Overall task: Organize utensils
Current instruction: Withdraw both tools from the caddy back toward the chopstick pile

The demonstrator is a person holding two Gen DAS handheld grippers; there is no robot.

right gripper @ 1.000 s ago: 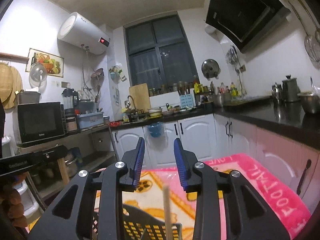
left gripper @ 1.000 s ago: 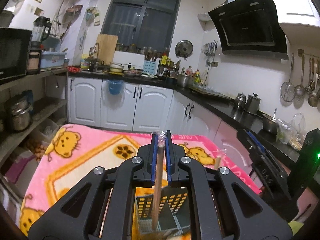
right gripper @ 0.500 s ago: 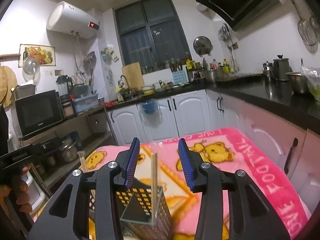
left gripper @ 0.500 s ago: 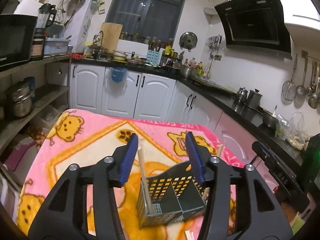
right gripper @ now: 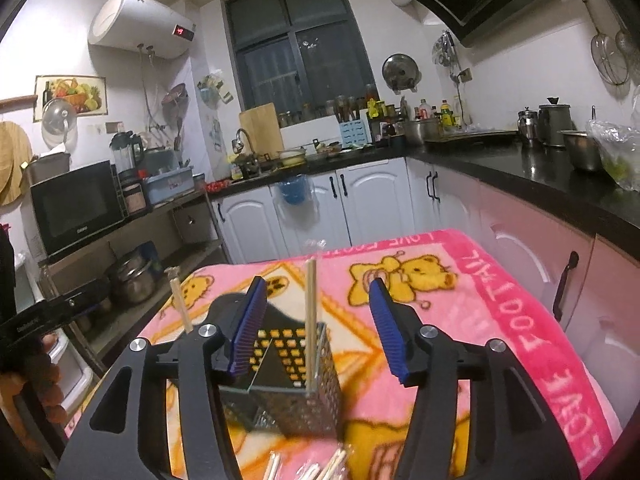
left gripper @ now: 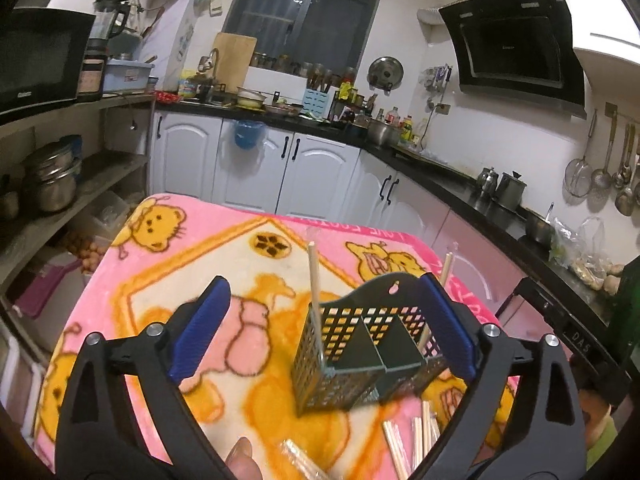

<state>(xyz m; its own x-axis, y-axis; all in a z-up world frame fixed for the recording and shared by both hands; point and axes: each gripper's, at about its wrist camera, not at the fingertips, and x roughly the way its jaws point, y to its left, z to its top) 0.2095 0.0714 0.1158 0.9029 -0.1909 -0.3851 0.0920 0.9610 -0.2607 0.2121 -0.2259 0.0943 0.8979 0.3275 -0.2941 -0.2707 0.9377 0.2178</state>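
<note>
A dark perforated utensil caddy (left gripper: 362, 354) with two compartments stands on a pink bear-print blanket (left gripper: 168, 304). One wrapped chopstick pair (left gripper: 314, 288) stands upright in its left compartment and another (left gripper: 442, 276) in its right. My left gripper (left gripper: 324, 328) is open and empty, hovering just above and behind the caddy. In the right wrist view the caddy (right gripper: 294, 380) holds one pair (right gripper: 310, 320) upright between my fingers and the other (right gripper: 181, 306) at left. My right gripper (right gripper: 318, 328) is open and empty above it. Several loose wrapped chopsticks (left gripper: 408, 440) lie in front of the caddy.
More loose chopsticks (right gripper: 312, 468) lie at the near edge of the blanket. White cabinets (left gripper: 256, 168) and a black counter (left gripper: 500, 208) run behind and to the right. Shelves with a microwave (right gripper: 76, 204) and pots (left gripper: 50, 180) stand on the left.
My left gripper let go of its chopstick pair in the caddy, opened wide and drew back upward. My right gripper also opened wider and pulled back, so more of the caddy shows.
</note>
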